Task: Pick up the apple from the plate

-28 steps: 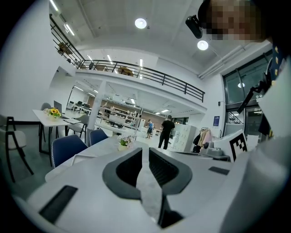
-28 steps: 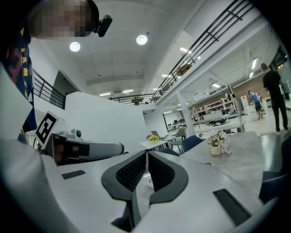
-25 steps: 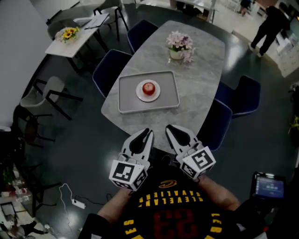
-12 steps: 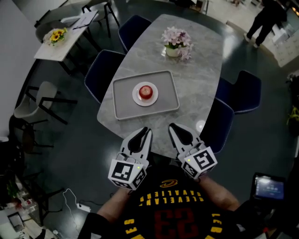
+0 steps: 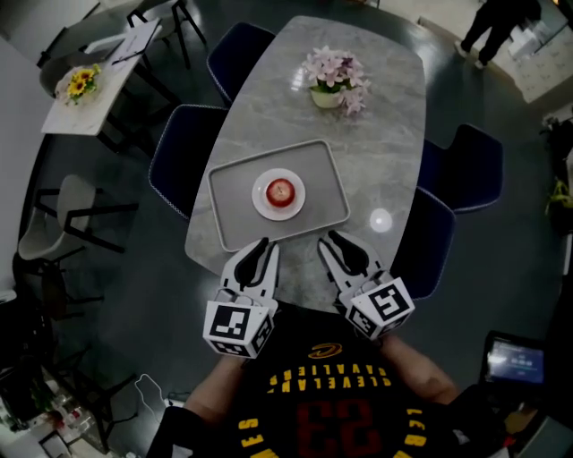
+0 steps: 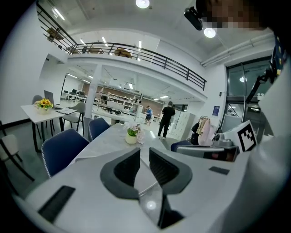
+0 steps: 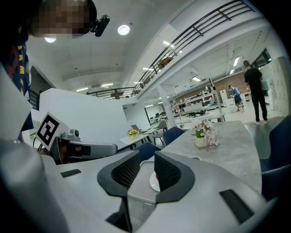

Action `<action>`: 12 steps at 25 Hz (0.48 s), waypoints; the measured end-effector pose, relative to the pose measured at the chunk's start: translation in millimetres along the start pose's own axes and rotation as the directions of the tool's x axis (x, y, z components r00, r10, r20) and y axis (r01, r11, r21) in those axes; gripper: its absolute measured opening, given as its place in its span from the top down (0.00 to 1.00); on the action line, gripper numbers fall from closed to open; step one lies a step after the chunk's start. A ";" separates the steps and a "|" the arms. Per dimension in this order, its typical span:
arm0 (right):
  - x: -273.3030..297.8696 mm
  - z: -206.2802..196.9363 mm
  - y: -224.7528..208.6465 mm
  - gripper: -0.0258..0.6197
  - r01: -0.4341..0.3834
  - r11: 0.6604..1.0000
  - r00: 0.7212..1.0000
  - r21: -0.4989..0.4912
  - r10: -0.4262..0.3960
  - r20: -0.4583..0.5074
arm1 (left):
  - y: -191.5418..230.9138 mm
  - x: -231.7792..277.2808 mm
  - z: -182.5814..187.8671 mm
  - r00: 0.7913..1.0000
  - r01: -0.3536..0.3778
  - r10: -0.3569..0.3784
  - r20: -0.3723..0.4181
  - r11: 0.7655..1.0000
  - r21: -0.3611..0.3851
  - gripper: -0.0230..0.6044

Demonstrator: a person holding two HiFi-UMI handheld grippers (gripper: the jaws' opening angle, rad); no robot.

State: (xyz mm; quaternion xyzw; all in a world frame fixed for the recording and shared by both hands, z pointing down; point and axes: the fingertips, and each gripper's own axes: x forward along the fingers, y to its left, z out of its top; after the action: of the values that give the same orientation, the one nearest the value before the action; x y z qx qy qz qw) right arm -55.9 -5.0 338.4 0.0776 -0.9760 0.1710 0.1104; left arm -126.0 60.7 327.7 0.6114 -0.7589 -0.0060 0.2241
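A red apple (image 5: 281, 190) sits on a small white plate (image 5: 260, 199) in the middle of a grey tray (image 5: 231, 207) on the marble table (image 5: 376, 134). Both grippers hover over the table's near edge, short of the tray. My left gripper (image 5: 262, 243) points at the tray's front rim; its jaws stand almost together with only a slit and hold nothing. My right gripper (image 5: 332, 238) is just right of it, in the same state. In the right gripper view a sliver of the plate (image 7: 153, 183) shows through the slit of the right gripper (image 7: 147, 154). The left gripper (image 6: 144, 150) faces along the table.
A vase of pink flowers (image 5: 333, 79) stands at the table's far end. Blue chairs (image 5: 183, 148) ring the table, two on the right (image 5: 466, 165). A white side table with sunflowers (image 5: 79, 82) is at far left. A person (image 5: 492, 22) stands far off at top right.
The tray and apple have drawn nearer to both grippers. The gripper tips, off the table before, now reach over its near edge. The jaws have kept the same stance.
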 end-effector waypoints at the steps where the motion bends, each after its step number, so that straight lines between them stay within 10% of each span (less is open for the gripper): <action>1: 4.3 -2.3 -3.3 0.83 0.011 1.000 1.000 0.006 -0.011 -0.010 | 5.9 4.4 -0.4 1.000 0.006 -0.006 -0.010 1.000 -0.004 0.86; 12: 48.8 -38.3 -43.7 0.83 0.122 0.989 0.984 0.083 -0.109 -0.143 | 72.7 57.3 -38.8 0.977 0.040 -0.068 -0.202 0.990 -0.136 0.84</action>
State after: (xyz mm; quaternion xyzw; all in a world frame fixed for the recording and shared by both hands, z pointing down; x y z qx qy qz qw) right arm -87.4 -37.7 399.1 0.1270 -0.9510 0.2135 0.1840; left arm -188.5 36.0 402.2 0.6131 -0.7125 0.0017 0.3411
